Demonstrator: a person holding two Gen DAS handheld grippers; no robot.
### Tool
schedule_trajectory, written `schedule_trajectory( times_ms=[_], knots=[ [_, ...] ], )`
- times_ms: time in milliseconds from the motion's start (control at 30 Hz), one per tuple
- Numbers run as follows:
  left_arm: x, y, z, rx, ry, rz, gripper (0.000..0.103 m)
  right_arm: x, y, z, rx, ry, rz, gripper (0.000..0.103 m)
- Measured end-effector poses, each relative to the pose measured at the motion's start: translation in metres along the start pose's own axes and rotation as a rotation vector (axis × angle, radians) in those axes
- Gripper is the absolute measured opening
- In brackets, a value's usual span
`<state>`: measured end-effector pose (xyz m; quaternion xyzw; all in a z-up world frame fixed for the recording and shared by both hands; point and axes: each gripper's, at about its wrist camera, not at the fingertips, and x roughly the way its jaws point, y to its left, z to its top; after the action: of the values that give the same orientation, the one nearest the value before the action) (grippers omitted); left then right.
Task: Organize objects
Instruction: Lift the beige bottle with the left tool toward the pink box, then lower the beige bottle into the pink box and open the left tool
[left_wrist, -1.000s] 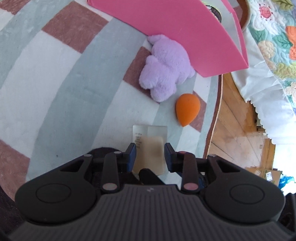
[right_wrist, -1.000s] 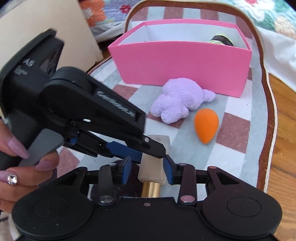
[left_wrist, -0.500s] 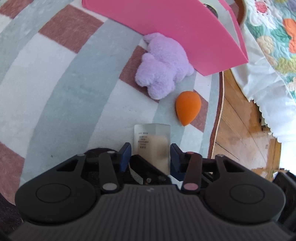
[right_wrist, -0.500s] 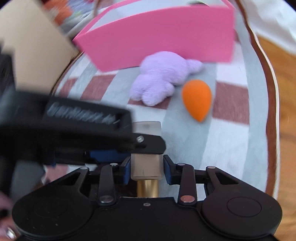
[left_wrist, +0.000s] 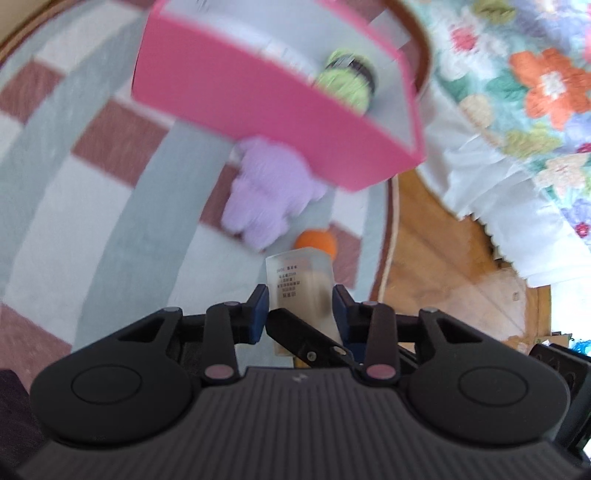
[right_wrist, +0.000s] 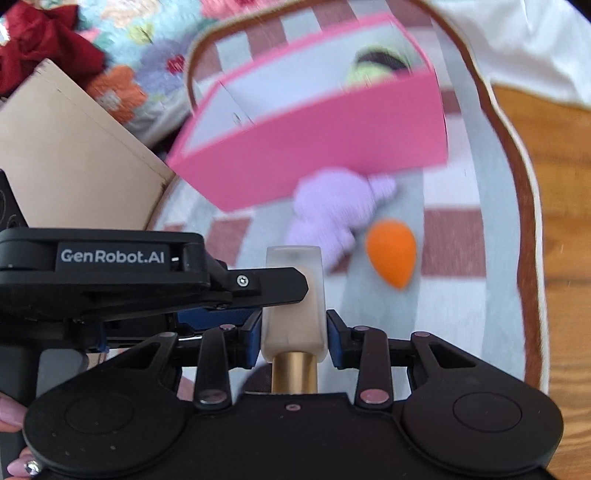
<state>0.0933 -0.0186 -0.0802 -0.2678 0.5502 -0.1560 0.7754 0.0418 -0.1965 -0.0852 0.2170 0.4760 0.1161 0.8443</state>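
Note:
A frosted bottle (right_wrist: 293, 295) with a gold cap is held above the rug. My right gripper (right_wrist: 293, 332) is shut on it near the cap. My left gripper (left_wrist: 300, 306) also has the bottle (left_wrist: 301, 280) between its fingers, which stand close on both sides; the left gripper shows from the side in the right wrist view (right_wrist: 207, 291). Beyond lie a purple plush toy (right_wrist: 332, 214), an orange sponge egg (right_wrist: 391, 254) and a pink box (right_wrist: 314, 147) holding a green and dark item (right_wrist: 373, 66).
A checked rug (left_wrist: 92, 206) with a brown border covers the floor. A tan board (right_wrist: 66, 166) stands left of the box. A floral quilt (left_wrist: 517, 92) with a white frill hangs at the right over wooden floor (left_wrist: 443, 266).
Both grippers have lifted with the bottle and tipped forward, so the pink box's inside and the item in it now show. The views are motion-blurred.

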Motion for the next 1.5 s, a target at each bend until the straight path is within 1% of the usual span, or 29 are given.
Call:
schedule_trajectory(
  times_ms=[133, 267, 500, 567, 667, 800, 900, 1000, 1267, 1367, 1433, 1500],
  knots=[
    [-0.034, -0.016, 0.015, 0.048, -0.082, -0.015, 0.036, -0.02, 0.021, 0.021, -0.053, -0.067, 0.018, 0.04],
    [-0.064, -0.027, 0.038, 0.069, -0.162, -0.018, 0.036, -0.03, 0.045, 0.051, -0.108, -0.113, 0.042, 0.04],
    [-0.11, -0.033, 0.101, 0.036, -0.259, -0.055, 0.036, -0.037, 0.095, 0.112, -0.218, -0.174, 0.052, 0.04],
    [-0.118, -0.037, 0.119, 0.041, -0.288, -0.048, 0.036, -0.037, 0.107, 0.13, -0.231, -0.185, 0.057, 0.04],
    [-0.12, -0.044, 0.143, 0.066, -0.326, -0.016, 0.037, -0.031, 0.123, 0.154, -0.265, -0.201, 0.047, 0.04],
    [-0.104, -0.043, 0.17, 0.081, -0.339, 0.008, 0.038, -0.011, 0.127, 0.179, -0.267, -0.195, 0.033, 0.04],
    [-0.084, -0.039, 0.186, 0.094, -0.334, 0.016, 0.038, 0.008, 0.118, 0.191, -0.243, -0.196, 0.029, 0.04],
    [-0.059, -0.036, 0.195, 0.118, -0.314, 0.046, 0.038, 0.03, 0.104, 0.197, -0.204, -0.188, 0.037, 0.04],
    [0.003, -0.026, 0.217, 0.151, -0.233, 0.111, 0.038, 0.086, 0.062, 0.196, -0.061, -0.165, 0.036, 0.04],
    [0.023, -0.024, 0.222, 0.185, -0.204, 0.135, 0.038, 0.103, 0.05, 0.195, -0.021, -0.161, 0.025, 0.04],
    [0.034, -0.021, 0.224, 0.193, -0.182, 0.143, 0.038, 0.113, 0.043, 0.194, 0.013, -0.149, 0.024, 0.04],
    [0.044, -0.014, 0.227, 0.174, -0.153, 0.142, 0.038, 0.122, 0.039, 0.192, 0.025, -0.135, 0.013, 0.04]
  ],
)
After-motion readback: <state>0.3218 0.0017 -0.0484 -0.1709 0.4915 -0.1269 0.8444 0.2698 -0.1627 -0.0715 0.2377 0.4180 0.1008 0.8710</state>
